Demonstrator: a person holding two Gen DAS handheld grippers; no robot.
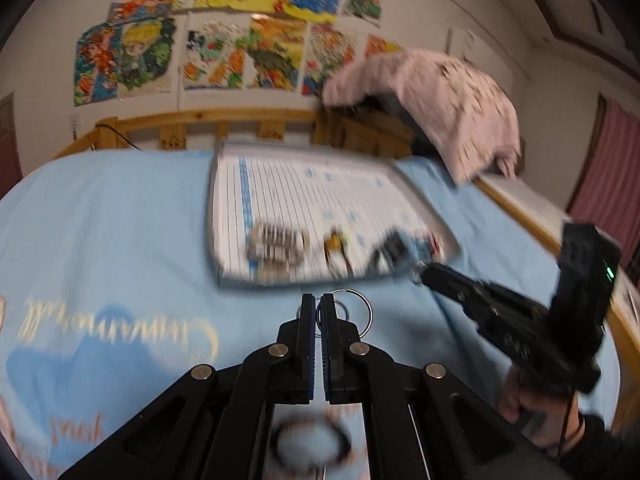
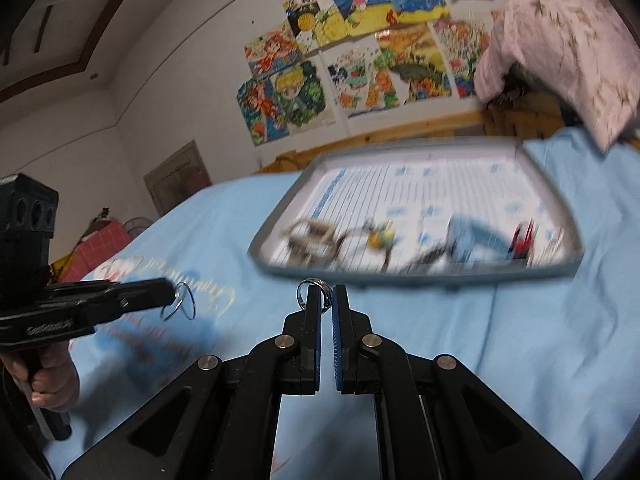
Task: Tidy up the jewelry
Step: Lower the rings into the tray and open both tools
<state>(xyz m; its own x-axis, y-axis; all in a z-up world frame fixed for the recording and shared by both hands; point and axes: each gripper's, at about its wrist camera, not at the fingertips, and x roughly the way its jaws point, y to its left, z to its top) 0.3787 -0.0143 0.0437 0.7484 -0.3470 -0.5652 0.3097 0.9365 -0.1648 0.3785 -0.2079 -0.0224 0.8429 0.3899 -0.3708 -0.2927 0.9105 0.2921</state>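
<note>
My left gripper (image 1: 318,304) is shut on thin silver hoop rings (image 1: 354,312) and holds them above the light blue bedsheet; it also shows in the right wrist view (image 2: 170,294) with the hoops (image 2: 182,302) hanging from its tip. My right gripper (image 2: 327,300) is shut on a small silver ring (image 2: 316,286); it shows in the left wrist view (image 1: 420,274) at the tray's near right corner. A grey tray (image 1: 224,240) lined with printed paper lies ahead, blurred, holding a beaded bracelet (image 1: 280,244), a yellow piece (image 1: 336,240) and dark pieces (image 1: 394,250).
A light blue bedsheet (image 1: 120,220) with printed letters covers the bed. A wooden bed rail (image 1: 240,120) runs behind the tray. A pink cloth (image 1: 452,104) drapes over something at the back right. Colourful posters (image 1: 240,40) hang on the wall.
</note>
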